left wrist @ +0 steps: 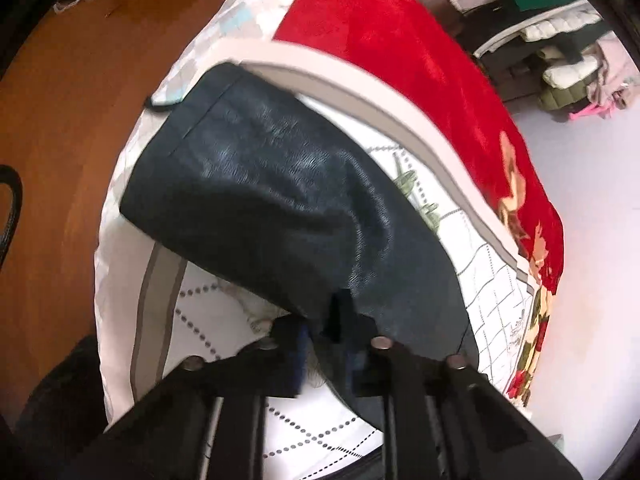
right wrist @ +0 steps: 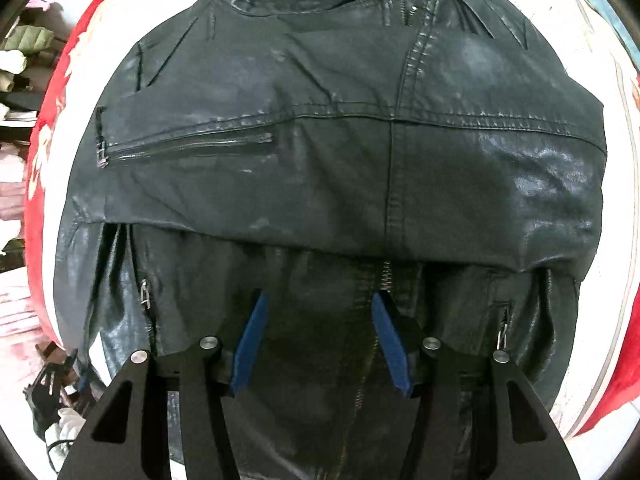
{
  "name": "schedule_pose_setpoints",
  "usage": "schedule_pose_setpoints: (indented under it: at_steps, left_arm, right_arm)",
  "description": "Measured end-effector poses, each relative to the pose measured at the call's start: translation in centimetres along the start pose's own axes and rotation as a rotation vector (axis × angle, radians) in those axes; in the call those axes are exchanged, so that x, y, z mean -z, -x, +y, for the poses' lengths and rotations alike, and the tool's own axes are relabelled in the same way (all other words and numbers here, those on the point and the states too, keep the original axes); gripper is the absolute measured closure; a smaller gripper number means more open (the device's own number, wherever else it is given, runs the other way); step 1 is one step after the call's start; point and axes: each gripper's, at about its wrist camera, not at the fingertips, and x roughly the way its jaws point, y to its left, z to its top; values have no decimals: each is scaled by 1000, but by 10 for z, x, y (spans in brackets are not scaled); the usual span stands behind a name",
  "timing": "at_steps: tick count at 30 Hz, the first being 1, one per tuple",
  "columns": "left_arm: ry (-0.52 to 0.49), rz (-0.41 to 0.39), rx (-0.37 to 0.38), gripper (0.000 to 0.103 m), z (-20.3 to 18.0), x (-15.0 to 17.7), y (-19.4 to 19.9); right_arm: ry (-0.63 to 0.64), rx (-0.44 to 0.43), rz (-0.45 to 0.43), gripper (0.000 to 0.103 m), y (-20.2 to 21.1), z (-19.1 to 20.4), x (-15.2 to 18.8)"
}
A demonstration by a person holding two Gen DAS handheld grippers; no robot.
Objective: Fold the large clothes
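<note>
A black leather jacket [right wrist: 340, 152] lies front-up on a bed, both sleeves folded across its chest. In the left wrist view a sleeve of the jacket [left wrist: 272, 200] stretches away over the bedding. My left gripper [left wrist: 324, 320] is shut on the near end of that sleeve and holds it up. My right gripper [right wrist: 318, 320] is open with its blue pads [right wrist: 250, 340] spread, hovering empty just above the jacket's lower front by the centre zip.
The bed has a white patterned sheet [left wrist: 224, 320] and a red floral blanket [left wrist: 400, 60] along its edge. A brown wooden floor [left wrist: 60, 120] lies to the left. Piles of folded clothes [left wrist: 560, 52] sit beyond the bed.
</note>
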Motion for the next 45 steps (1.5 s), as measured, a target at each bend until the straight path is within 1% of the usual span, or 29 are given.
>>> schedule_pose_setpoints:
  at_steps: [2, 4, 5, 7, 9, 10, 12, 14, 16, 17, 19, 20, 21, 22, 23, 24, 25, 27, 29, 30, 32, 33, 34, 36, 37, 38, 39, 42, 45]
  left_arm:
    - [-57, -30, -20, 98, -13, 1, 3]
    - [-133, -74, -47, 99, -32, 3, 8]
    - [-190, -105, -64, 99, -45, 4, 12]
    - [-332, -181, -97, 99, -78, 11, 26]
    - [-503, -259, -116, 99, -120, 26, 42]
    - [-561, -282, -119, 99, -133, 32, 47]
    - [-720, -326, -93, 100, -174, 56, 57]
    - [-850, -345, -65, 100, -203, 81, 63]
    - [-1012, -357, -23, 100, -238, 121, 63]
    - [-1114, -347, 12, 100, -255, 151, 61]
    - [-1259, -322, 56, 100, -271, 197, 59]
    - [-1371, -276, 97, 100, -279, 235, 53]
    - [-1461, -234, 113, 100, -283, 268, 46]
    - [-1515, -204, 130, 100, -287, 289, 40]
    - [-1586, -148, 157, 99, -285, 319, 32]
    - [-1664, -96, 163, 99, -278, 350, 22]
    - [-1729, -52, 165, 99, -269, 374, 13]
    - [-1848, 52, 149, 96, -250, 419, -11]
    - [-1948, 152, 82, 92, -231, 451, -33]
    - [-1996, 161, 38, 92, -220, 463, -41]
    - [-2021, 157, 8, 91, -205, 468, -43]
    - [-2001, 166, 12, 89, -203, 464, -43]
    - [-1977, 191, 18, 84, -204, 460, -40]
    - [-1927, 245, 18, 58, -206, 451, -39]
    - [-1903, 258, 13, 21, -205, 454, -37]
    - [-1874, 271, 18, 6, -205, 449, -32]
    - [-1846, 275, 24, 6, -208, 443, -28]
    - [-1780, 252, -13, 6, -216, 422, -17]
    - [-1704, 190, -52, 6, -225, 394, -7]
  right_arm:
    - [2, -7, 2, 46, 8, 14, -36]
    - [1, -11, -2, 46, 13, 17, -25]
    - [0, -18, -2, 46, 14, 16, -23]
    - [-5, -18, -7, 46, 21, 25, -48]
    - [-25, -29, -21, 46, 29, 21, -40]
    - [-32, -31, -24, 46, 32, 17, -37]
    - [-62, -46, -32, 46, 35, 10, -31]
    - [-93, -58, -41, 46, 37, -4, -31]
    - [-136, -76, -64, 46, 48, -18, -28]
    - [-154, -78, -75, 46, 55, -27, -28]
    - [-190, -88, -93, 46, 69, -52, -47]
    - [-210, -90, -102, 46, 79, -66, -49]
    - [-238, -87, -112, 46, 82, -81, -48]
    - [-271, -88, -123, 46, 85, -98, -46]
    - [-290, -87, -126, 46, 96, -115, -60]
    - [-322, -81, -130, 46, 103, -131, -59]
    - [-347, -75, -132, 46, 111, -142, -61]
    - [-411, -61, -130, 46, 105, -174, -55]
    - [-449, -51, -118, 46, 125, -206, -52]
    - [-470, -48, -109, 46, 123, -222, -46]
    - [-486, -51, -94, 46, 121, -243, -39]
    - [-486, -62, -92, 46, 122, -252, -36]
    - [-484, -71, -92, 46, 123, -259, -34]
    - [-477, -102, -102, 45, 130, -271, -34]
    - [-471, -121, -111, 44, 134, -276, -35]
    - [-465, -139, -119, 43, 137, -279, -37]
    - [-461, -154, -126, 43, 143, -282, -40]
    - [-451, -221, -157, 42, 155, -281, -59]
    - [-430, -308, -175, 42, 157, -274, -87]
